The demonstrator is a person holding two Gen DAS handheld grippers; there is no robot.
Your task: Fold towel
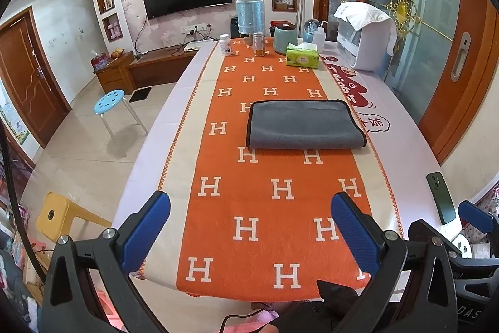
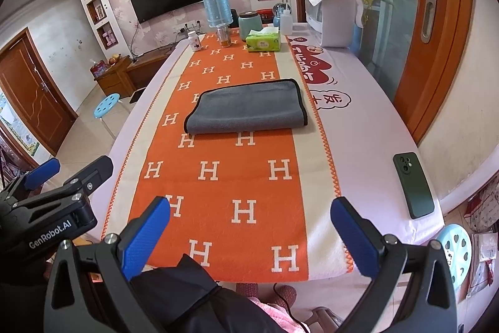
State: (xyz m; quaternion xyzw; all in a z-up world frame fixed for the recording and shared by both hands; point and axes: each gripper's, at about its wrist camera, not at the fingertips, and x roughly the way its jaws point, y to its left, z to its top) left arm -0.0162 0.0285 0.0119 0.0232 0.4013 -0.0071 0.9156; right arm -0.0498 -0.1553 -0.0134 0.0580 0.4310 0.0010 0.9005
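Observation:
A grey towel with black edging (image 1: 304, 125) lies folded on the orange H-patterned table runner (image 1: 249, 208), in the middle of the table; it also shows in the right wrist view (image 2: 248, 108). My left gripper (image 1: 249, 227) is open and empty, held near the table's front edge, well short of the towel. My right gripper (image 2: 249, 233) is open and empty, also back at the front edge. The left gripper shows at the left of the right wrist view (image 2: 62, 177).
A dark green phone (image 2: 413, 184) lies on the table's right side. At the far end stand a tissue box (image 2: 262, 42), jars, bottles, a blue container (image 2: 218, 10) and a white appliance (image 2: 332, 17). A blue stool (image 1: 110, 102) and yellow stool (image 1: 53, 216) stand left.

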